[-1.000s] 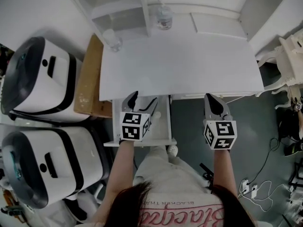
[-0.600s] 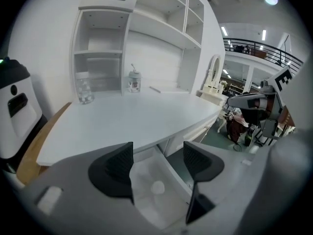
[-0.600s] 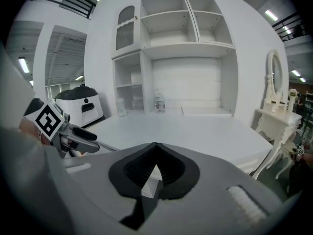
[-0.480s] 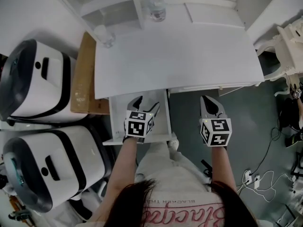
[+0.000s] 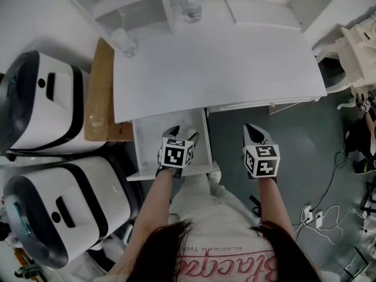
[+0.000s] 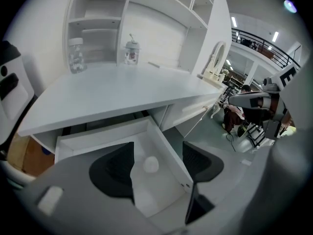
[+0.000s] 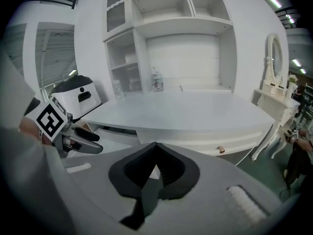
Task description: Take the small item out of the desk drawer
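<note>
Bright, even overhead light; both gripper views bend and darken toward their edges

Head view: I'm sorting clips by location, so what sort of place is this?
Probably a large indoor hall staged as a furnished room: a white desk with shelves, a mirror, and a railed balcony beyond.

The desk (image 5: 217, 69) and its drawer (image 5: 150, 137) look like smooth white painted board with a soft sheen. The small item (image 6: 151, 165) is smooth, white and plastic-looking. At the desk's nine o'clock, a brown panel (image 5: 97, 98) looks like raw wood. Beyond it, two machines (image 5: 53, 116) have glossy white plastic shells. The floor (image 5: 305, 140) is matt grey.
</note>
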